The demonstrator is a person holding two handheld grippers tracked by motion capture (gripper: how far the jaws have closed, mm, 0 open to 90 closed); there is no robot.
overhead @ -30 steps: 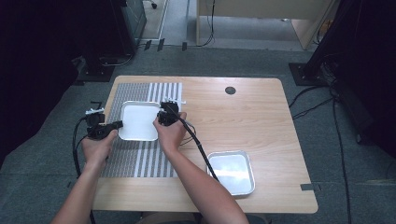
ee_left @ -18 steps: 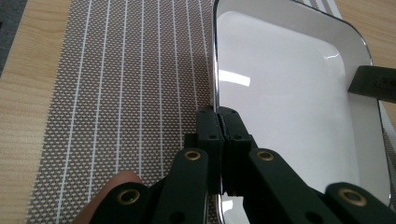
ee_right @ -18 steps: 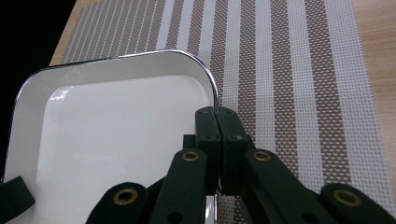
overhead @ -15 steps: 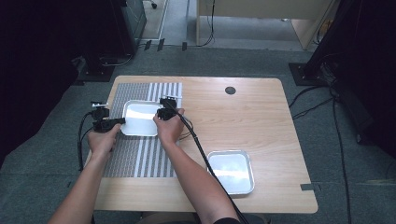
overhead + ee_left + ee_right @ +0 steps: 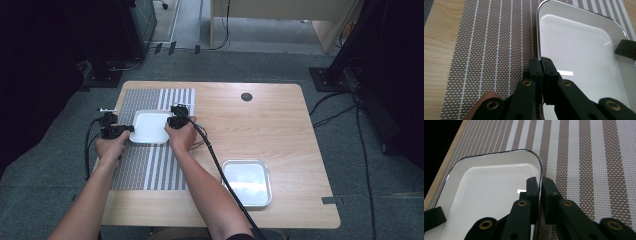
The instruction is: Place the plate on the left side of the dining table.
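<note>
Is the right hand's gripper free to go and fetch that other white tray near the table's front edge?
Probably not yet: the right gripper is clamped on the rim of the tray on the mat. The spare tray lies unobstructed on bare table.

White rectangular tray [image 5: 150, 126] with dark rim, flat on the striped mat [image 5: 150, 165], both side rims claw-pinched.

A light wooden bench [image 5: 280, 125] with rounded corners is set on grey carpet [image 5: 235, 65]. A round dark grommet [image 5: 246, 97] is seen near its far edge. Black cables [image 5: 340, 107] are trailed over the floor at the right. A pale wooden desk [image 5: 280, 12] is placed beyond, and dark equipment [image 5: 55, 55] is stood at the left.
</note>
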